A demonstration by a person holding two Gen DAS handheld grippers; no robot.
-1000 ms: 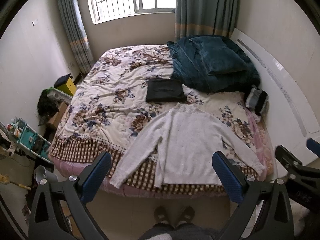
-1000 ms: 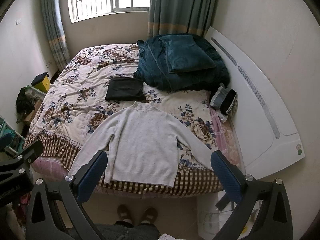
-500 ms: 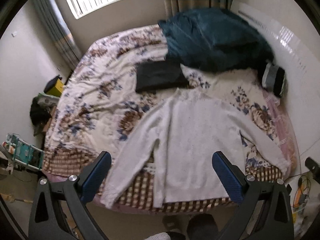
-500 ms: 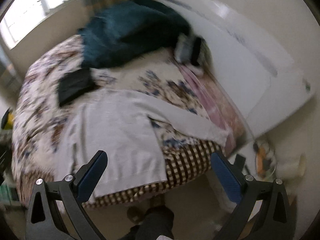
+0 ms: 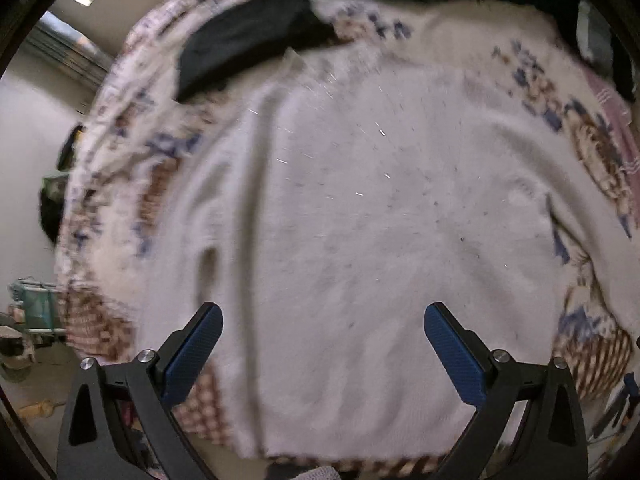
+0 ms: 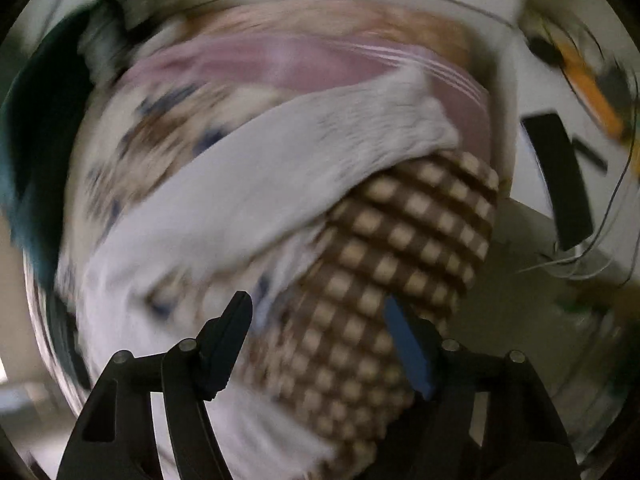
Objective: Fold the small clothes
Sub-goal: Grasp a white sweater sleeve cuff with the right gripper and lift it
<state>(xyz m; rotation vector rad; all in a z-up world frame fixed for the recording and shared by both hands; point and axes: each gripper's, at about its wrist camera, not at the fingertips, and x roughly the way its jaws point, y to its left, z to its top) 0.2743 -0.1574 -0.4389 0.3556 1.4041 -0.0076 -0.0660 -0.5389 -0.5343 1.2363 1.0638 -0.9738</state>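
While the white sweater lies flat on the floral bedspread, collar toward the dark folded garment and hem at the near edge, the left gripper hangs wide above it; the right gripper is closing, empty, by one sleeve.

A: Where is the left wrist view looking from?
B: It is looking steeply down, close over the white sweater near the bed's foot edge.
A: And the right?
B: It is facing down, blurred, at the bed's checked corner; both are sharing the sweater.
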